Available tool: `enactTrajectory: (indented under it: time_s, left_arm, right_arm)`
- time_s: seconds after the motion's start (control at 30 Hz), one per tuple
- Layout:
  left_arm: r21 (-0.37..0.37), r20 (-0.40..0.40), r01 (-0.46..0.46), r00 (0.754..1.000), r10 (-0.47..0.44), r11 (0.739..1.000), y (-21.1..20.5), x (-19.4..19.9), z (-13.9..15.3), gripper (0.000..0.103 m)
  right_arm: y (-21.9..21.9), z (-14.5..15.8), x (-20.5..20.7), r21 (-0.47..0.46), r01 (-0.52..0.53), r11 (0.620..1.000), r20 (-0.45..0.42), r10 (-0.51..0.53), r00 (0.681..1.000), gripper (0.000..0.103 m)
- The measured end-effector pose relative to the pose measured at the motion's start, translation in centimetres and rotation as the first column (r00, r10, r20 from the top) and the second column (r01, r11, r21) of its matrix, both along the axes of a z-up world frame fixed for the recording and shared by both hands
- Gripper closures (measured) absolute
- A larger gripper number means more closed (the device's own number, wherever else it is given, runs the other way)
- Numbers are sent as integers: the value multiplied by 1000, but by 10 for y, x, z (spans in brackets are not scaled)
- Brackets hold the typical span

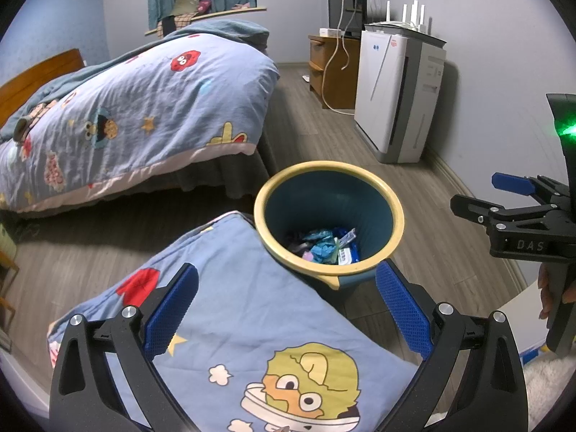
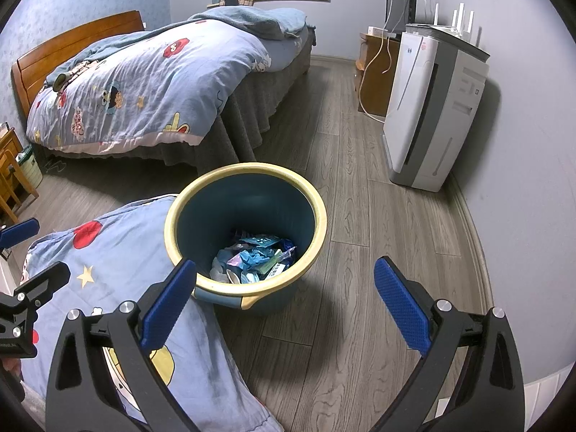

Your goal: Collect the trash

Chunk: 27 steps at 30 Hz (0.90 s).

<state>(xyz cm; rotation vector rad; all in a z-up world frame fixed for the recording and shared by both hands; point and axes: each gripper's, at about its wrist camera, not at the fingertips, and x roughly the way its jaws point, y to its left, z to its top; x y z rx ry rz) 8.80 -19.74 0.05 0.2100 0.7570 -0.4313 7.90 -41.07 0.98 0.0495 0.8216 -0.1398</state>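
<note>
A blue bin with a yellow rim stands on the wood floor beside a cartoon-print quilt corner. Crumpled blue wrappers and packets, the trash, lie at its bottom. My left gripper hangs open above the quilt corner, just short of the bin, with nothing between its blue pads. My right gripper is also open and empty, held over the bin's near rim and the floor. In the left wrist view the right gripper shows at the right edge, a hand on its handle.
A bed with a cartoon quilt fills the far left. A white air purifier stands by the right wall, a wooden cabinet with cables and a screen behind it. A small wooden stool sits at the left edge.
</note>
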Motion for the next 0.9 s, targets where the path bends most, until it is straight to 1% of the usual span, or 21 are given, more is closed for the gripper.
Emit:
enactTrajectory:
  time_s: [0.53, 0.73, 0.9]
  left_arm:
    - [2, -2, 1, 1000, -1, 1000, -1, 0, 0, 5]
    - [-17, -21, 37, 999, -37, 999, -1, -3, -2, 5]
    - [6, -6, 37, 999, -37, 999, -1, -6, -2, 5]
  right_arm:
    - [1, -1, 1, -3, -4, 1000, -4, 4, 1000, 6]
    - [1, -1, 1, -3, -5, 1000, -5, 5, 1000, 6]
    - [0, -2, 2, -5, -5, 1000, -6, 5, 1000, 6]
